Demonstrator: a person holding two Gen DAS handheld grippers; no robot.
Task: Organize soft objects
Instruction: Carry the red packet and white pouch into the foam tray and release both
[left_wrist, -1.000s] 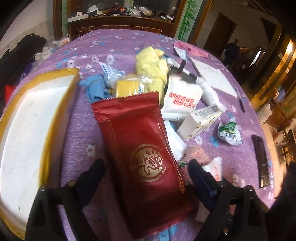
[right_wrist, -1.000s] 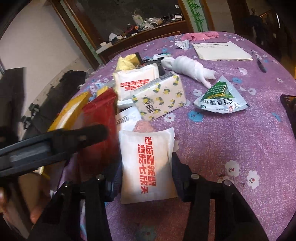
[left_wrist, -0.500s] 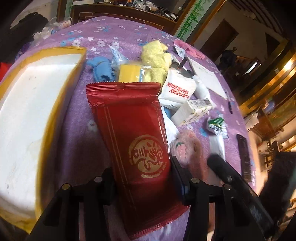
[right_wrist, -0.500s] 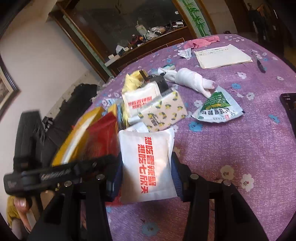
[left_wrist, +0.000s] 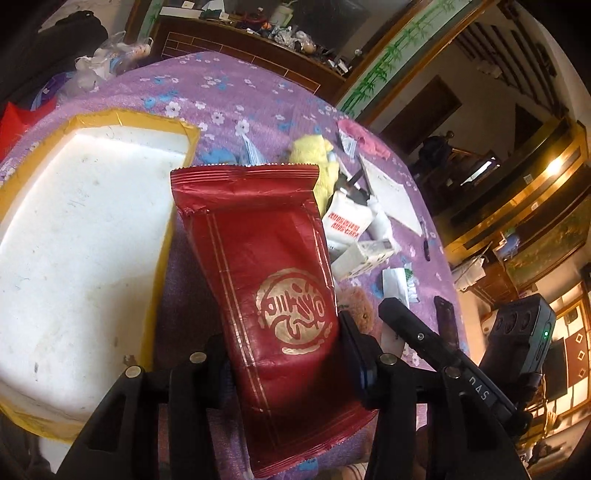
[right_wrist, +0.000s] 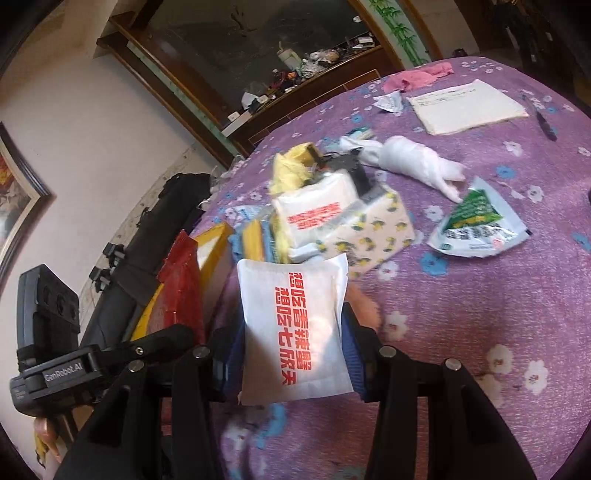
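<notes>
My left gripper (left_wrist: 284, 354) is shut on a red foil packet (left_wrist: 266, 277) with a gold emblem and holds it above the purple tablecloth, beside the white box with yellow taped rim (left_wrist: 162, 254). My right gripper (right_wrist: 291, 350) is shut on a white pouch with red characters (right_wrist: 295, 325), lifted off the table. The red packet (right_wrist: 181, 280) and the left gripper body (right_wrist: 55, 369) show at the left of the right wrist view. The right gripper (left_wrist: 443, 350) shows at the right of the left wrist view.
On the flowered tablecloth (right_wrist: 480, 295) lie a lemon-print tissue pack (right_wrist: 373, 232), a second white pouch (right_wrist: 317, 214), yellow cloth (right_wrist: 291, 170), a white cloth bundle (right_wrist: 417, 162), a green-white packet (right_wrist: 476, 225), pink cloth (right_wrist: 417, 77), paper (right_wrist: 465, 107), and a small brown plush (left_wrist: 354, 302).
Both grippers closed on their packets and lifted them. The left gripper has moved with the red packet toward the white box; the right has risen with the white pouch.
</notes>
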